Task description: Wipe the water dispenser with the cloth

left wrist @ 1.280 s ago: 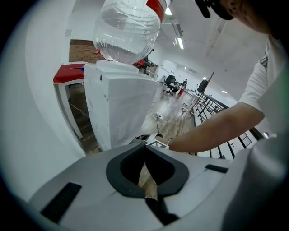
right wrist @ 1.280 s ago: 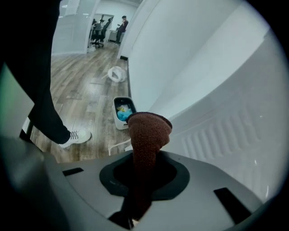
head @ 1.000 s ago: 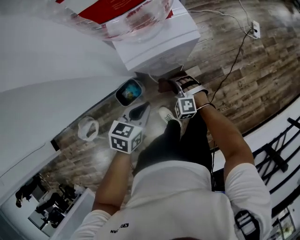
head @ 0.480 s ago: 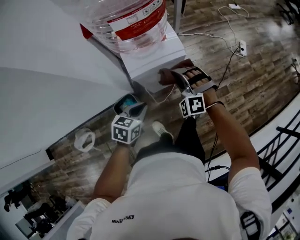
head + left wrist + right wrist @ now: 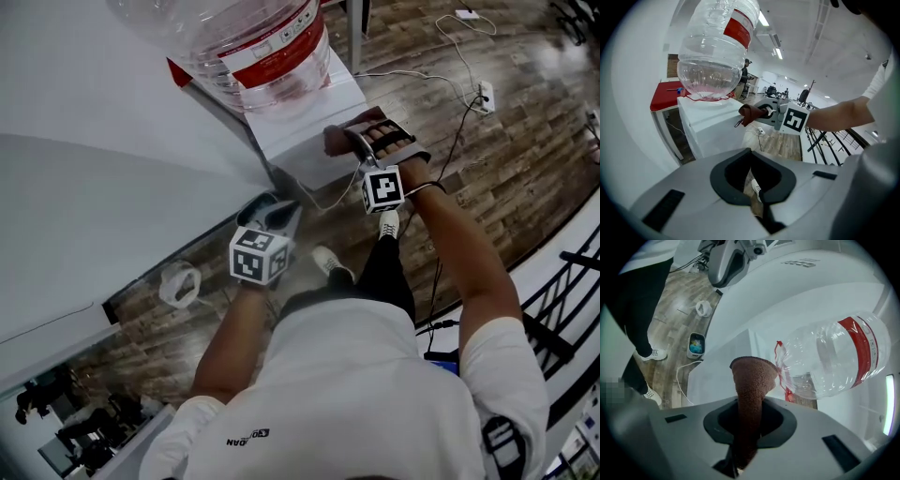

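- Water dispenser [image 5: 302,120]: white box at 12 o'clock in the head view, standing on the wood floor [image 5: 487,178]. A clear bottle [image 5: 251,36] with a red label sits upended on top.
- Right hand-held gripper [image 5: 359,144]: at 1 o'clock, at the dispenser's front right top edge. Jaws pinch the brown cloth [image 5: 751,380].
- Cloth: its free end fans out ahead of the jaws towards the dispenser's white top, just below the bottle. It seems to touch the top edge, but the contact line is hard to make out.
- Left hand-held gripper [image 5: 274,217]: near the centre of the head view, at 7 o'clock from the dispenser and apart from it. Jaws pressed together, nothing between them.
- Floor: a small tub [image 5: 696,344] with blue contents lies by the dispenser's foot. A white cable [image 5: 325,198] trails beside it.
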Demonstrator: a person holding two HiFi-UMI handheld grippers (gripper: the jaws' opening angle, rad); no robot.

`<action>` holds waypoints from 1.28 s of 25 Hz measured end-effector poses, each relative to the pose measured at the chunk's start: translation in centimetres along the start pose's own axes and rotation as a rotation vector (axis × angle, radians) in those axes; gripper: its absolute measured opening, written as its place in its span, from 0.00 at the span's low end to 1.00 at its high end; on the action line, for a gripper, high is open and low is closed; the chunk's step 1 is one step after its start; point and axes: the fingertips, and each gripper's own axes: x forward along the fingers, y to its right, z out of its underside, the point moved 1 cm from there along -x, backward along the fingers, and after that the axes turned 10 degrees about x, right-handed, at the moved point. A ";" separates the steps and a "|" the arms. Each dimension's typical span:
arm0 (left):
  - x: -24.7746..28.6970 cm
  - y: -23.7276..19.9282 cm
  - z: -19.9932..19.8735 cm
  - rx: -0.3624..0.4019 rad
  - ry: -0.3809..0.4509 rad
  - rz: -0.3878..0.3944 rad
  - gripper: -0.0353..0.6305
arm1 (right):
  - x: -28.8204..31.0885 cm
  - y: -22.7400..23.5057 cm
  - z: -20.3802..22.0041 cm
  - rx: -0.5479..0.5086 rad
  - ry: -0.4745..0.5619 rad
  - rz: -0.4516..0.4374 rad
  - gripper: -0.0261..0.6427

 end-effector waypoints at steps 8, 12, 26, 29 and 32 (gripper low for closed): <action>1.2 0.6 0.2 0.006 -0.042 0.015 0.04 | 2.3 -4.5 1.1 0.006 0.013 -0.068 0.12; 2.0 0.8 0.4 0.021 -0.072 0.019 0.04 | 3.7 -7.2 1.6 -0.012 0.017 -0.115 0.12; 5.5 1.2 1.9 -0.025 -0.120 0.000 0.04 | 9.2 -15.4 4.5 0.002 0.007 -0.250 0.12; 6.6 1.3 2.7 -0.043 -0.136 0.000 0.04 | 10.7 -17.2 5.2 0.029 0.008 -0.275 0.12; 7.7 1.2 3.1 -0.051 -0.149 0.003 0.04 | 12.3 -19.0 6.2 0.042 -0.014 -0.308 0.12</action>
